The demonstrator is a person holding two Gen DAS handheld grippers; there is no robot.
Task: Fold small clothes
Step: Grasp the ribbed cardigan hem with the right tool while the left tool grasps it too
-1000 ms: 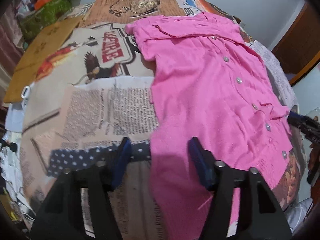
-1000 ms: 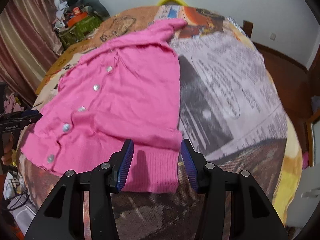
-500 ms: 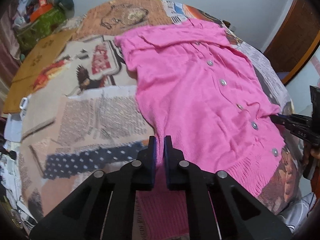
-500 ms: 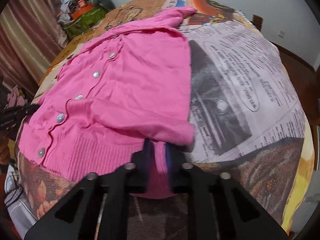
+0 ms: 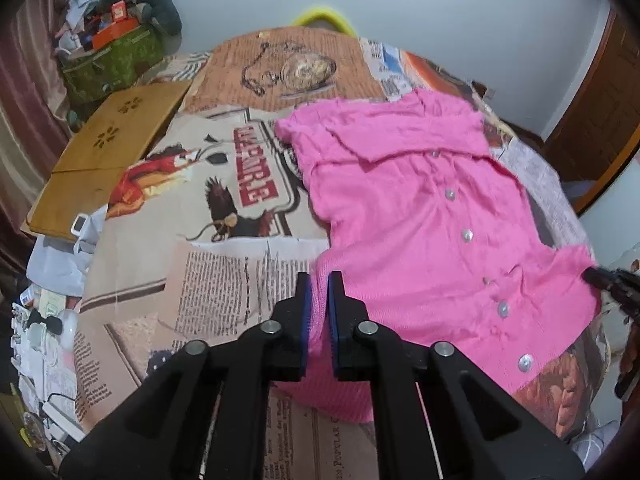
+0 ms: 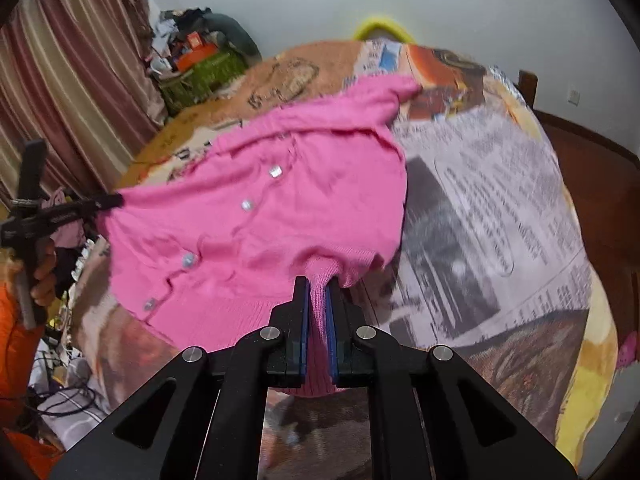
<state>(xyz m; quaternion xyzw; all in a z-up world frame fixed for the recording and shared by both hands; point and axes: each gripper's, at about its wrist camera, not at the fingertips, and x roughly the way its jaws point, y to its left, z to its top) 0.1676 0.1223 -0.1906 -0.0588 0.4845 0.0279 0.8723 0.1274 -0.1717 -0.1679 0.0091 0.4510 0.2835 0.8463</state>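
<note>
A pink buttoned cardigan (image 5: 404,208) lies front-up on a bed covered with a newspaper-print sheet (image 5: 224,280). My left gripper (image 5: 319,278) is shut on the left corner of its near ribbed hem. My right gripper (image 6: 319,284) is shut on the hem's right corner, which bunches up between the pads. The near edge of the cardigan (image 6: 256,216) hangs lifted off the sheet, while the collar end stays down. Each view catches the other gripper at its edge: the right gripper (image 5: 600,278) and the left gripper (image 6: 104,201), both pinching pink cloth.
A wooden board (image 5: 108,152) lies at the bed's left edge, and a green box of clutter (image 5: 112,60) stands behind it. Striped curtains (image 6: 60,80) hang on the left. A brown door (image 5: 600,100) is at the right. Loose things and cables (image 6: 64,396) cover the floor.
Both grippers went from open astride the hem to shut on its two corners. They then rose, pulling the cardigan's near edge up off the sheet.
</note>
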